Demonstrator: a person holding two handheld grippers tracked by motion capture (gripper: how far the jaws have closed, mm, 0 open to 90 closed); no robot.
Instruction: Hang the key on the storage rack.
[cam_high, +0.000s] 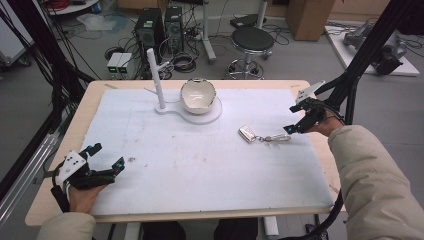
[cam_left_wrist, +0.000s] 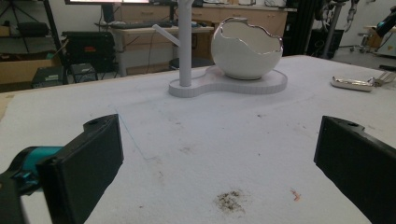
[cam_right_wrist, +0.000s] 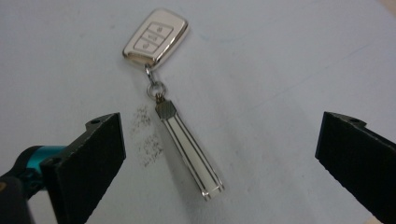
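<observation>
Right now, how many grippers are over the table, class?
2: the left gripper at the near left corner, the right gripper at the right edge, beside the car key.

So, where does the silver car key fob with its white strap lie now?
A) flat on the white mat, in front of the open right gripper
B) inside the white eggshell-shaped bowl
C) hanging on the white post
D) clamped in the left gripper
A: the silver car key fob with its white strap lies flat on the white mat, ahead of the open right gripper, untouched.
</observation>
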